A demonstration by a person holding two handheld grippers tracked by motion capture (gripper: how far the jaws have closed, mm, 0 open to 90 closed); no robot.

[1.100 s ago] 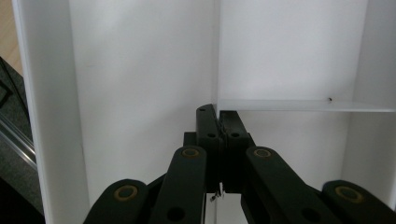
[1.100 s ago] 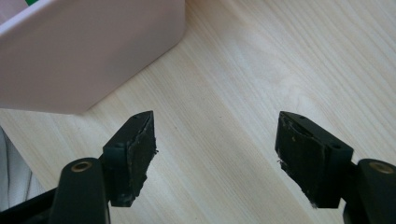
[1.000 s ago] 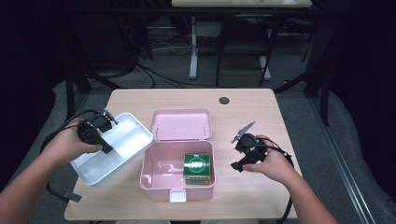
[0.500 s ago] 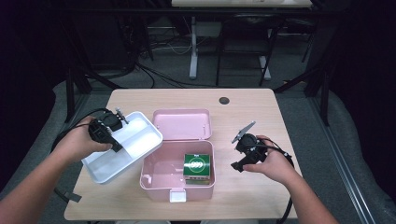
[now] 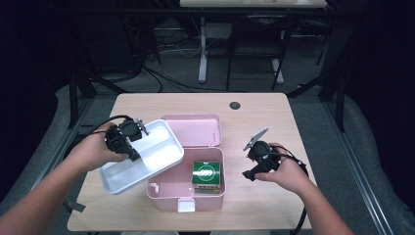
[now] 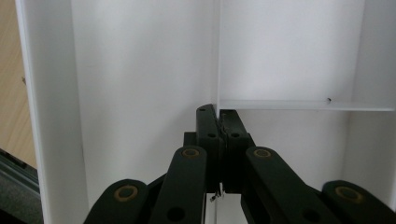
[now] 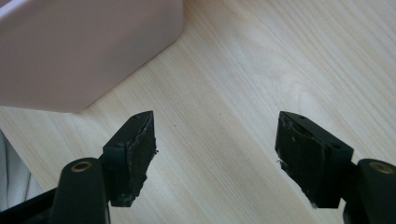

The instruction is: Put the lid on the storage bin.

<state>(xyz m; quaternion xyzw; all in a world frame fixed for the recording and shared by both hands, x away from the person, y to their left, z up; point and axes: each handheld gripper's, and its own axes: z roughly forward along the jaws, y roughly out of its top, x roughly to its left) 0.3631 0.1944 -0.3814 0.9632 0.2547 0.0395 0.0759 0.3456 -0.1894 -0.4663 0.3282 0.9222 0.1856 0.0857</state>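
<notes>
Left gripper [image 5: 133, 143] at centre-left of the high view, pinching the white tray's [image 5: 161, 155] divider, tray tilted over the pink box's [image 5: 169, 188] left edge, right gripper [image 5: 250, 172] spread wide, empty, lower right.

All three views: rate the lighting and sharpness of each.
High view: table evenly lit, surroundings dark, slightly soft. Left gripper view: white tray bright, nearly washed out, the shut tool sharp. Right gripper view: even light, wood grain and open tool crisp.
</notes>
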